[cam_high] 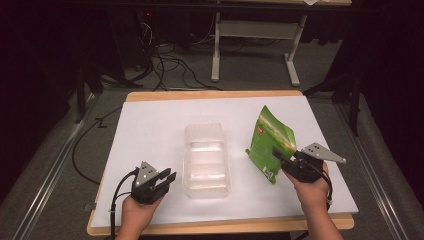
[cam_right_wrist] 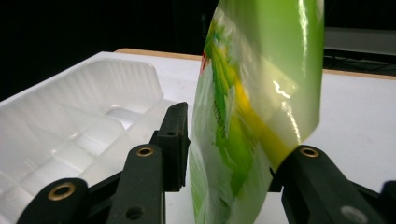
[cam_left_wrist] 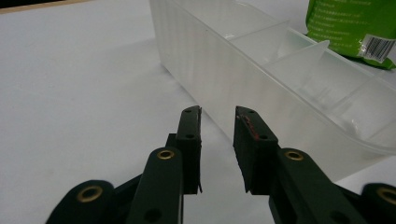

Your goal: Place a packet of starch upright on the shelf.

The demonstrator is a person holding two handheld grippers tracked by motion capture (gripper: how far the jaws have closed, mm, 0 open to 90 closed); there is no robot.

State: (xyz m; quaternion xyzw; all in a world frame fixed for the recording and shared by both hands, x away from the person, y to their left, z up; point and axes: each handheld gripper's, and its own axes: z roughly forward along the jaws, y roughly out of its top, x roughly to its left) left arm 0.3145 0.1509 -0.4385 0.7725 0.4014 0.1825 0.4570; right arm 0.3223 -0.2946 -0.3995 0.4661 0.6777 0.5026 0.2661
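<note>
Print and a barcode on the green pouch (cam_left_wrist: 350, 25); nothing legible.

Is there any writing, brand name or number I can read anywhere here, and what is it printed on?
None can be read.
Green bag: rows of pale small print, too small and blurred.
Barcode on that bag: digits illegible.
Red mark on the bag's front: too small.
Clear tray: no text.

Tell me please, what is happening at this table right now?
A person works at a white table with a gripper in each hand. The green bag stands upright between the jaws of the right gripper, to the right of a clear plastic tray with dividers, which lies empty in the middle. Whether the pads press on the bag cannot be told. The left gripper rests open left of the tray, holding nothing.
</note>
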